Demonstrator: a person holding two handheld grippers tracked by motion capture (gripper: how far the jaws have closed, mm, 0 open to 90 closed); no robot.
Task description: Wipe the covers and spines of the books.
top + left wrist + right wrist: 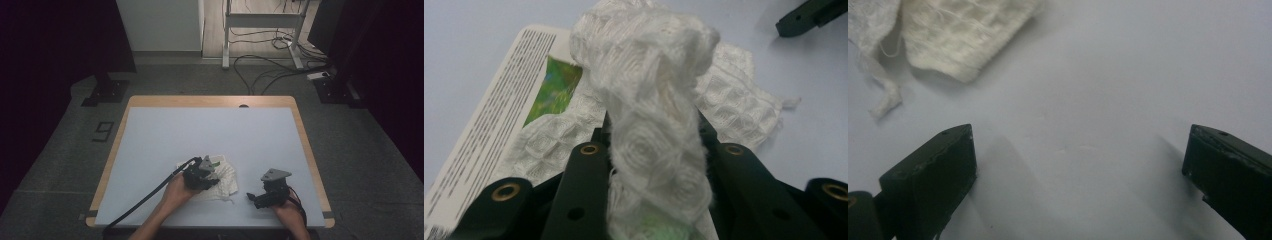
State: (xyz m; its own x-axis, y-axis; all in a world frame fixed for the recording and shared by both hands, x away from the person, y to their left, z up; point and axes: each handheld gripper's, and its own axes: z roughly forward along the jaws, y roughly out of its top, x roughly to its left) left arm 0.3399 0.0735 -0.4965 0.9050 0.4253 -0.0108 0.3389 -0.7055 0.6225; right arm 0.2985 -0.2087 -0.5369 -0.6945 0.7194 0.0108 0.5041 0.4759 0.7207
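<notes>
Left tool (654, 150) pinches white cloth (649, 100) above printed packet (499, 125).

Left gripper (209, 172): held low in the left hand (175, 192), jaws clamped together on white fabric. Right gripper (256, 198): held low in the right hand (288, 210), pointing left, jaws spread wide, gripping nothing.

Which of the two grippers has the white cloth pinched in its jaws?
The left gripper: a bunched fold of the white waffle-weave cloth is clamped between its jaws. The right gripper stands open over bare table, beside the cloth.
</notes>
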